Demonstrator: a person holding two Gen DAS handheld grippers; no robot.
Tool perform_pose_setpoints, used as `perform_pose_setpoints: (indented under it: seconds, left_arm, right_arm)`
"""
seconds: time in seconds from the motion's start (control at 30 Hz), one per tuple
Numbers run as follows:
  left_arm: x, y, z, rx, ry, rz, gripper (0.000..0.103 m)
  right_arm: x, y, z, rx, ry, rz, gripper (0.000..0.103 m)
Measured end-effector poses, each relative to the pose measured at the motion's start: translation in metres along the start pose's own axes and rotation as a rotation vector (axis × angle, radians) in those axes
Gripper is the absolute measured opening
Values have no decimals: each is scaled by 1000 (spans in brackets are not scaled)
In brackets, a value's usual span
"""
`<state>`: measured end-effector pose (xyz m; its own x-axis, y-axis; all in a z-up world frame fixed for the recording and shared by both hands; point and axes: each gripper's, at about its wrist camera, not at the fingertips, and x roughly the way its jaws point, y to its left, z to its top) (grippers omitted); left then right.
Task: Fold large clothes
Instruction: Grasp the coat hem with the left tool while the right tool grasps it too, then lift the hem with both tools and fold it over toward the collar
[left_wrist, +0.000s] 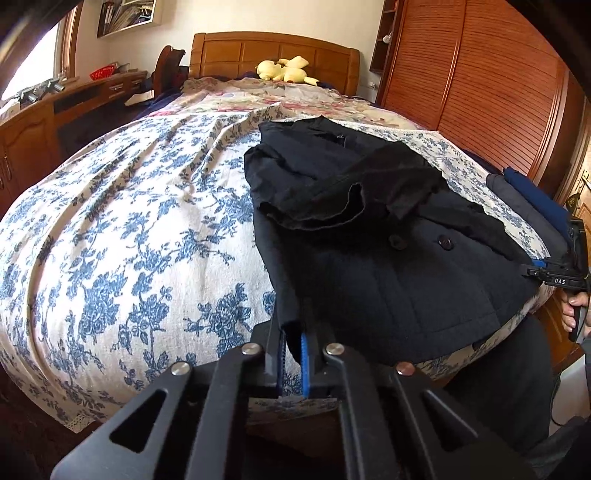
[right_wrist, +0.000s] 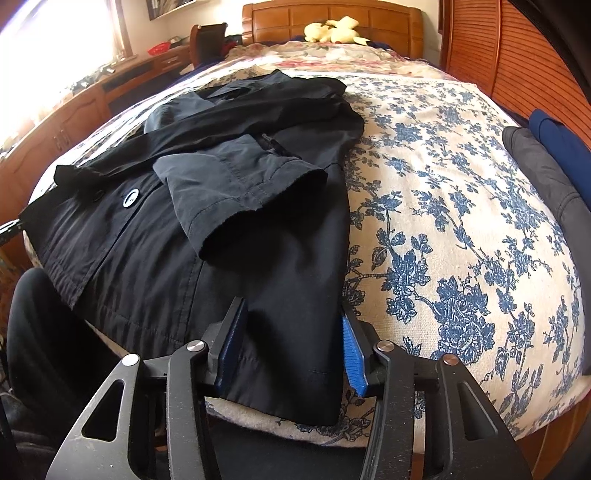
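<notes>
With your left claw (left_wrist: 291, 354) clamped on the black coat's (right_wrist: 207, 206) lower-left hem corner on the bed (left_wrist: 122, 236), close your half-open right claw (right_wrist: 291, 343) squarely before lifting evenly.

Matt black cloth coat (right_wrist: 229, 206), floral woven bedspread (left_wrist: 122, 229), glossy wooden headboard (left_wrist: 275, 51)

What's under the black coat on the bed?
The black coat lies on the blue-flowered bedspread, which shows all around it. Whatever else might be beneath the coat is covered.
</notes>
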<state>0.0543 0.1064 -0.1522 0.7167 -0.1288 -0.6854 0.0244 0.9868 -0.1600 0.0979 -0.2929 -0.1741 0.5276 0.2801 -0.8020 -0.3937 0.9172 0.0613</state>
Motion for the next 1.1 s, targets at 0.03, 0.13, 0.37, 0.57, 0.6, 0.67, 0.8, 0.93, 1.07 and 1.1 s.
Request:
perform_pose_setpoints:
  seconds: [0.03, 0.13, 0.37, 0.57, 0.6, 0.67, 0.8, 0.93, 1.07, 1.1]
  left_arm:
    - [-1, 0, 1, -1, -6, -2, 3]
    - [-9, -1, 11, -23, -44, -20, 2]
    - [-42, -11, 42, 8, -148, -33, 2]
    - [-80, -33, 59, 63, -224, -38, 2]
    - [-87, -34, 60, 64, -237, -41, 2]
    - [-104, -35, 63, 61, -270, -45, 2]
    - [-129, -35, 66, 58, -318, -41, 2]
    - [-155, -36, 66, 56, -362, -49, 2]
    - [-181, -40, 67, 59, -405, -65, 2]
    - [-185, -40, 67, 62, -413, -65, 2]
  right_arm:
    - [0, 0, 0, 0, -4, 0, 38]
    - [-2, -2, 2, 6, -18, 29, 8]
    - [-24, -6, 24, 19, -103, 71, 3]
    - [-74, 0, 47, 17, -234, 86, 3]
    - [-83, 3, 49, 9, -251, 86, 2]
    - [-99, 7, 51, -8, -277, 79, 2]
    - [-137, 12, 52, -36, -330, 76, 2]
    - [-169, 13, 46, -37, -373, 78, 2]
    - [-198, 16, 41, -43, -413, 89, 2]
    - [-204, 18, 40, -46, -423, 88, 2]
